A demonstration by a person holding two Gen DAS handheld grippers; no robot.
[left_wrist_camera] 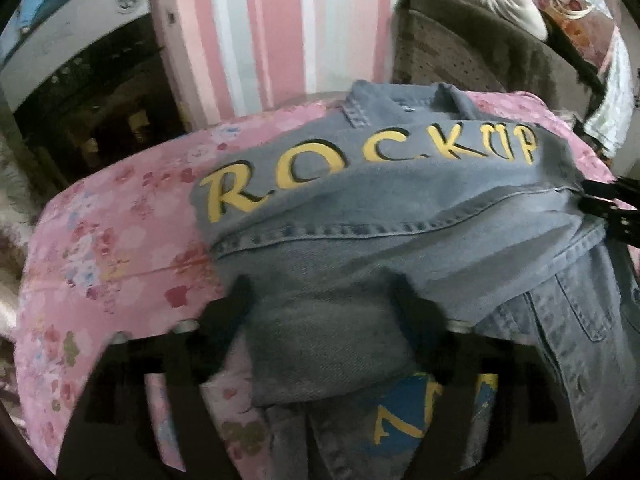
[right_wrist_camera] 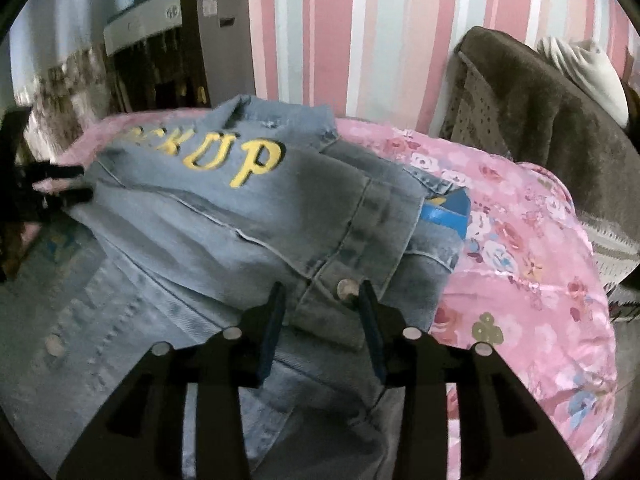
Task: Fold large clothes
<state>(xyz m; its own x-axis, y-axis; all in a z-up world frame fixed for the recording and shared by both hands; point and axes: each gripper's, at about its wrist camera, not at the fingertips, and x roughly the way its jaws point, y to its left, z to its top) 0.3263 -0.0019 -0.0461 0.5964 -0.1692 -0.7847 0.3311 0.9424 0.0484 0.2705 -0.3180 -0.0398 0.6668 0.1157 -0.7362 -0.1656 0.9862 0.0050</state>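
Observation:
A light-blue denim jacket (left_wrist_camera: 400, 216) with yellow "ROCKUP" lettering lies back-up and partly folded on a pink floral bedspread (left_wrist_camera: 112, 240). My left gripper (left_wrist_camera: 322, 296) stands wide open over the jacket's near left fold, with denim lying loose between its fingers. In the right wrist view the jacket (right_wrist_camera: 248, 216) fills the middle. My right gripper (right_wrist_camera: 320, 300) is open around a buttoned edge of the jacket, the pads not pressing on it. Each gripper shows at the edge of the other's view: the right gripper (left_wrist_camera: 612, 208) and the left gripper (right_wrist_camera: 56, 184).
A pink, white and grey striped wall (left_wrist_camera: 260, 32) runs behind the bed. A brown fuzzy blanket (right_wrist_camera: 540, 120) is draped at the back right, with a white cushion (right_wrist_camera: 588, 76) beyond it. A dark cabinet with a white top (left_wrist_camera: 80, 80) stands at the back left.

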